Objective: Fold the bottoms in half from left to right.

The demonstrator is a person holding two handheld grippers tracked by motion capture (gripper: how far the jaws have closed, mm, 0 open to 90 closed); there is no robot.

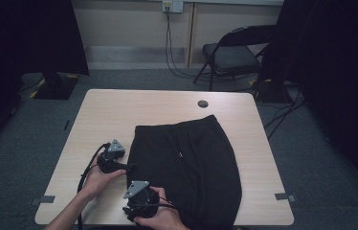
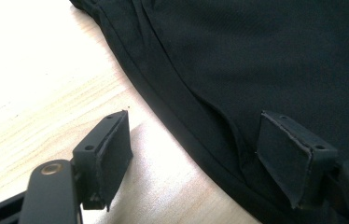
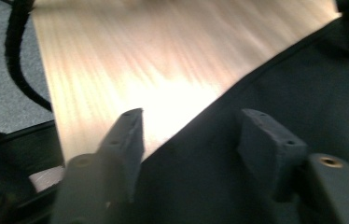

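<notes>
Black shorts (image 1: 189, 167) are spread flat on the table (image 1: 110, 115), from its centre toward 5 o'clock. Both the left gripper (image 1: 130, 166) and right gripper (image 1: 154, 200) are held open and empty astride the 9 o'clock hem, one jaw on cloth, one on wood. That hem is best pinched squarely by both, and bare tabletop is left at 9 and 12 o'clock for moving.

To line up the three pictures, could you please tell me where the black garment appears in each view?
High view: black garment lies centre-right on the table.
Left gripper view: upper right, hem running diagonally.
Right gripper view: lower right.
Shared landmark: the garment's edge against the light wood.
</notes>
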